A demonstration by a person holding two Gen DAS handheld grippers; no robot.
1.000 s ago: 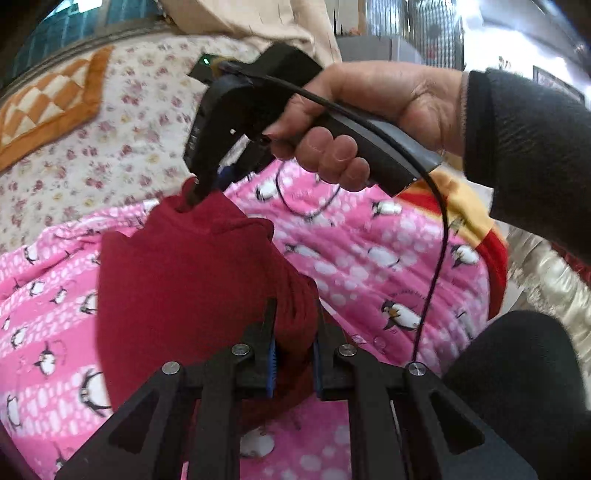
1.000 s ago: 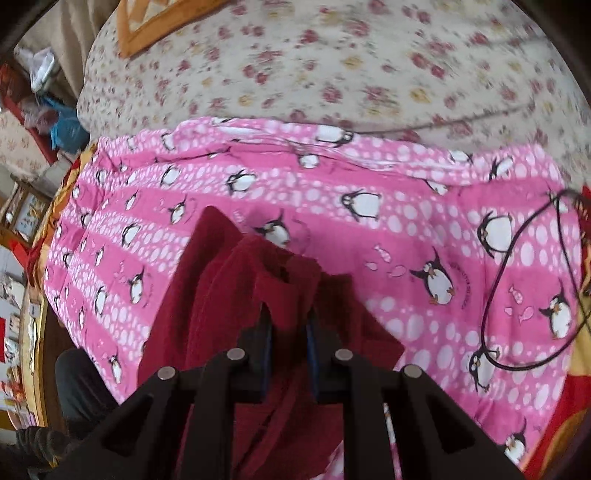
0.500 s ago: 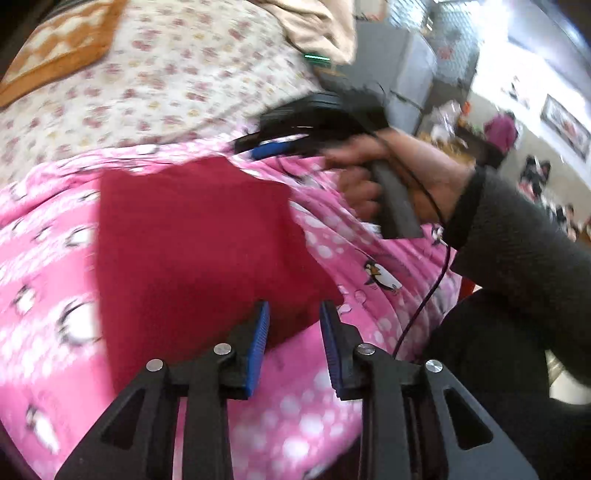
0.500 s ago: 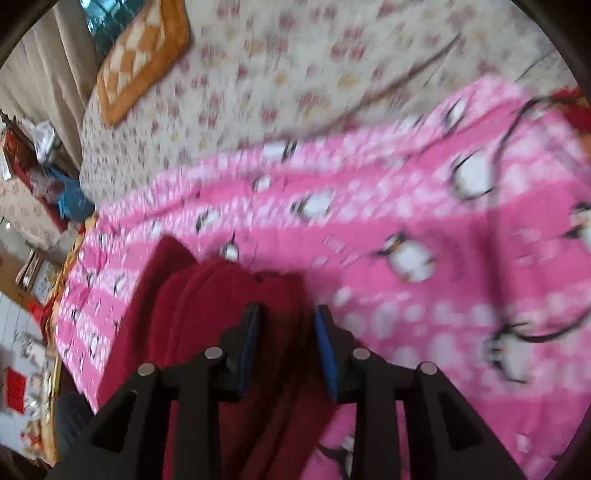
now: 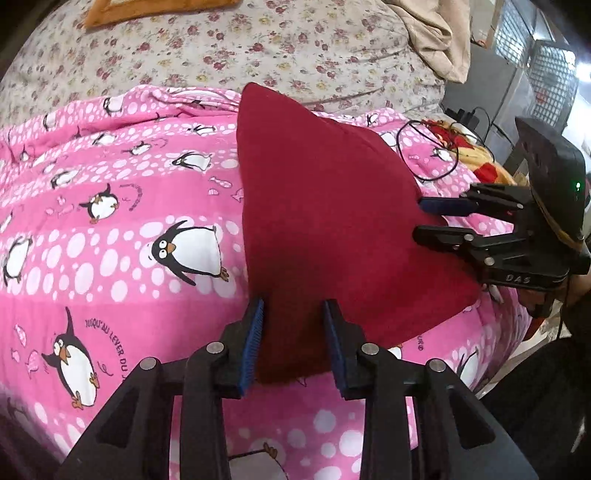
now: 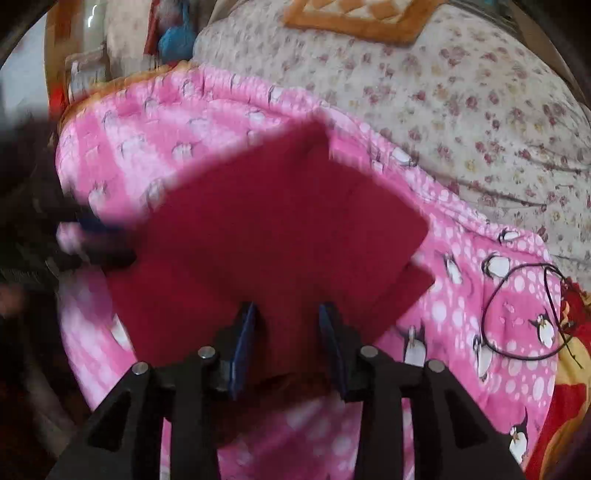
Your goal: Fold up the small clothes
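Observation:
A dark red small garment [image 5: 325, 221] lies folded flat on a pink penguin blanket [image 5: 122, 236]. It also shows in the right wrist view [image 6: 280, 229], somewhat blurred. My left gripper [image 5: 295, 314] is open, its blue-padded fingers either side of the garment's near edge, holding nothing. My right gripper [image 6: 286, 317] is open over the garment's near edge. In the left wrist view the right gripper [image 5: 421, 218] sits at the garment's right edge, jaws apart. The left gripper [image 6: 103, 240] appears blurred at the left in the right wrist view.
A floral bedspread [image 5: 258, 48] lies beyond the blanket, with an orange patchwork cushion [image 6: 354, 18] on it. A black cable [image 5: 428, 155] loops on the blanket to the right. A beige cloth [image 5: 432, 33] and furniture stand at the far right.
Both grippers let go of the red garment and opened. The garment, held up bunched a second ago, now lies flat and folded on the blanket. Both grippers have drawn back to its edges.

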